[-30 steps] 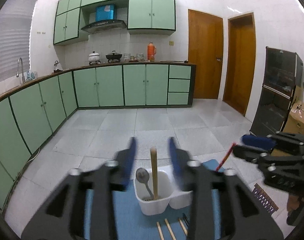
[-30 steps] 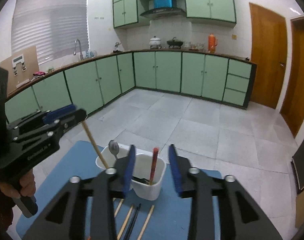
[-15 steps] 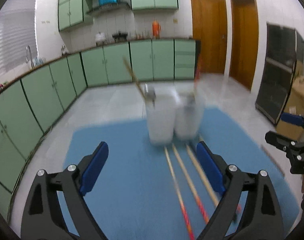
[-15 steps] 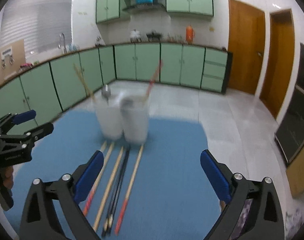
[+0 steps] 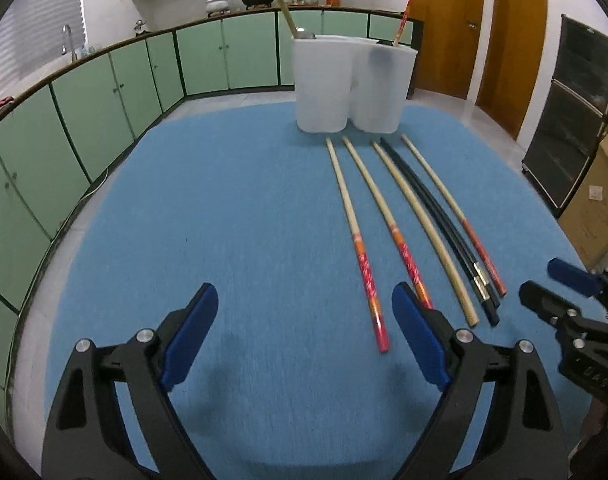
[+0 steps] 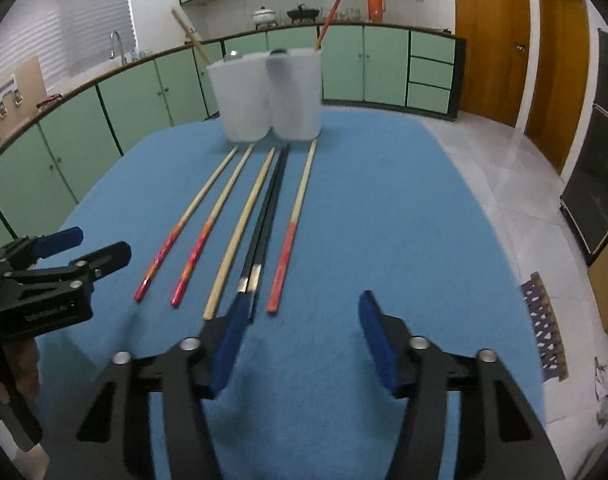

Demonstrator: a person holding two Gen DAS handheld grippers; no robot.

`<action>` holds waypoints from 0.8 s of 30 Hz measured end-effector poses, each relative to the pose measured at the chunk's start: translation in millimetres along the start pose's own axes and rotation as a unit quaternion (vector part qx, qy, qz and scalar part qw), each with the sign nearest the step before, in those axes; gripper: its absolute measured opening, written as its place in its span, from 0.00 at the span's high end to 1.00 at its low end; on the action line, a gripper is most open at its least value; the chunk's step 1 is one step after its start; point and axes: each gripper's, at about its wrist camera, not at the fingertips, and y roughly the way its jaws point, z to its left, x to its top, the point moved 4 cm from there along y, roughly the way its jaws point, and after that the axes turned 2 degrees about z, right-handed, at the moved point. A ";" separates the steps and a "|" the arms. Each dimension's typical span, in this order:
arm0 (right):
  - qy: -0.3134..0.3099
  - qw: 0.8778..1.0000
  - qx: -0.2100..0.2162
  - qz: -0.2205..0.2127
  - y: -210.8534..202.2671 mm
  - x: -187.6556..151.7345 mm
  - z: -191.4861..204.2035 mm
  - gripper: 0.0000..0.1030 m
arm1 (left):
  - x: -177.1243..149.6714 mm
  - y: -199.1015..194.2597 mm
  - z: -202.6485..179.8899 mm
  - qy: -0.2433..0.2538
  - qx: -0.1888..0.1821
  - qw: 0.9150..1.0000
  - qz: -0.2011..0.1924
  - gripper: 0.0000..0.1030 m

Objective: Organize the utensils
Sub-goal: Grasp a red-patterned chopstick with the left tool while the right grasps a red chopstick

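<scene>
The left tongs (image 5: 304, 320) are hovering released over the blue worktop (image 5: 224, 220), gripping nothing. Six chopsticks (image 5: 407, 216) are lying side by side in front of the white holder (image 5: 351, 84), which is standing at the far edge. The right tongs (image 6: 302, 332) are gaping empty over the chopsticks' near ends.

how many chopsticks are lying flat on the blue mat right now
6: two red-tipped chopsticks leftmost, a plain wooden chopstick, a black pair touching, and a red-ended chopstick rightmost.
</scene>
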 end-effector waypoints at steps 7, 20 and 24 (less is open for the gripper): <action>-0.005 1.000 0.008 0.016 12.6 -10.9 7.7 0.70 | -9.2 3.5 -7.8 0.004 0.001 1.000 0.005 0.19; -0.021 1.000 0.005 0.021 20.2 -5.8 15.7 0.87 | -16.0 16.6 -23.2 -0.003 -0.021 0.999 0.028 0.33; -0.018 1.000 0.011 0.020 19.6 -6.7 14.3 0.90 | -17.8 19.1 -26.8 -0.010 -0.031 0.999 0.035 0.39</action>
